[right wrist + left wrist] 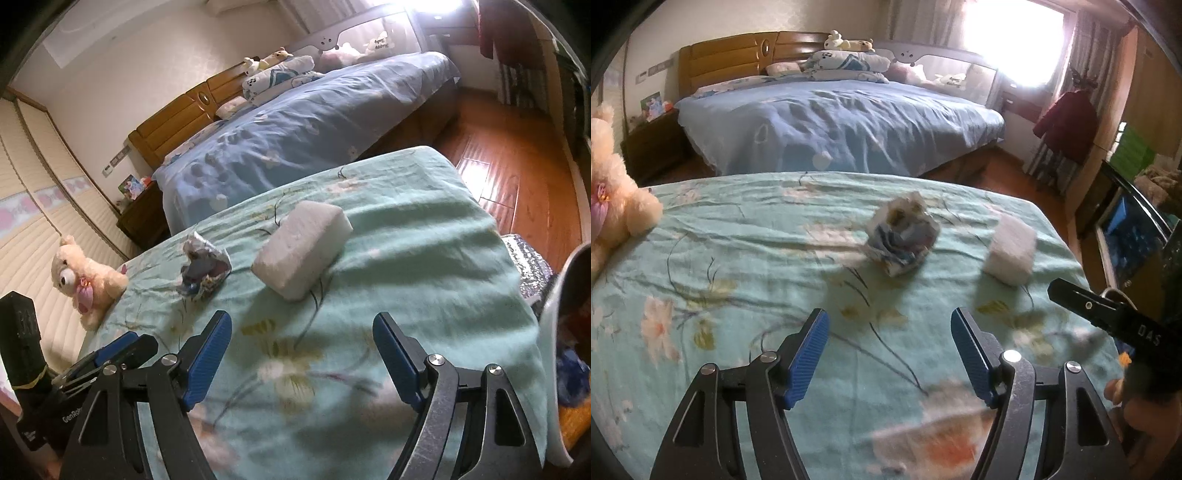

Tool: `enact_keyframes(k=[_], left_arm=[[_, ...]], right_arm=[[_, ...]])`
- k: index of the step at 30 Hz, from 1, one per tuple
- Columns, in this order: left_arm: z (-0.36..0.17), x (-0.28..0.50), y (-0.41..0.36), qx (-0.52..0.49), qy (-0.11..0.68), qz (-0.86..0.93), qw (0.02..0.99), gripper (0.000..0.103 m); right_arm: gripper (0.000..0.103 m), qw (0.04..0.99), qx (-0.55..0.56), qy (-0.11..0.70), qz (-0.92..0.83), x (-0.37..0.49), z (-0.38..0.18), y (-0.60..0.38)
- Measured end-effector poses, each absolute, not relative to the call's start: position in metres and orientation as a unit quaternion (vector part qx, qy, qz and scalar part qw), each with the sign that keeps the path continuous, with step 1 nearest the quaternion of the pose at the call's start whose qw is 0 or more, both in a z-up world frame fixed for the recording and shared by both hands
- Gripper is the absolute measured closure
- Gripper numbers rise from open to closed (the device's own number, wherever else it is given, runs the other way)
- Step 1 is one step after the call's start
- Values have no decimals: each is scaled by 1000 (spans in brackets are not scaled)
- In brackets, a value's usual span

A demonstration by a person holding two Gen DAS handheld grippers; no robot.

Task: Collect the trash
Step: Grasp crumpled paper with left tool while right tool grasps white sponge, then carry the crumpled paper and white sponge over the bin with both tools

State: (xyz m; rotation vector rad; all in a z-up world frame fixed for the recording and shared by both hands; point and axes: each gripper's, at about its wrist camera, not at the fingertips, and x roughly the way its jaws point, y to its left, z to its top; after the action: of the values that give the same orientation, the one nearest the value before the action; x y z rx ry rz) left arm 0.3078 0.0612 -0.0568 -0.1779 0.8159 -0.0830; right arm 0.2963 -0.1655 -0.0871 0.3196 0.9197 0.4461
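Daylight pours from the curtained window (1012, 44) at far right, blown out to white glare. Glossy reddish wooden floor (491, 173) carries a bright reflected patch. Room otherwise dim, colours muted. Motion blur softens the mint-green floral bedsheet (738, 258) toward its near edge in both views. Strong fisheye bending; dark vignette at the corners.

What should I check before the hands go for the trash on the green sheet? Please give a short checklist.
1. Left gripper jaws open, nothing between: ok.
2. Right gripper jaws open, nothing between: ok.
3. Crumpled wrapper lies free ahead of the left gripper: ok.
4. White block lies free, apart from the wrapper: ok.
5. Teddy bear away from both: ok.
6. Trash bin location: cannot tell.
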Motion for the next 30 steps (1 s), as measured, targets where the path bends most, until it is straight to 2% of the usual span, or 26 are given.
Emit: enact_keyframes(k=[12,14,15,17,19,22,24,29,30], left_arm=[[-74,374,67,-95,396,-43,912,36],[-79,385,67,-104,396,-53,911,36],[-82,389,66,-104,397,-55,910,38],[-88,397,64,-103,399,-63,909,50],[-94,403,62,-105,408,-72,904,71],[-96,406,64,-107,401,-88,905,78],[-94,403,64,-104,398,-94,907,81],[-93,398,66,-104,403,-111,903,83],[-92,396,67,-104,403,-115,902,91]], right_arm=[[25,861,158,440,200,339,-99,-149],[31,860,152,444,200,345,-102,-146],[42,859,150,447,201,347,-104,-144],[46,860,144,446,203,348,-107,-142],[50,861,141,443,204,346,-106,-142],[58,861,155,441,202,343,-105,-149],[67,862,162,438,200,338,-101,-154],[75,862,170,433,203,323,-88,-160],[76,861,173,434,204,321,-86,-160]])
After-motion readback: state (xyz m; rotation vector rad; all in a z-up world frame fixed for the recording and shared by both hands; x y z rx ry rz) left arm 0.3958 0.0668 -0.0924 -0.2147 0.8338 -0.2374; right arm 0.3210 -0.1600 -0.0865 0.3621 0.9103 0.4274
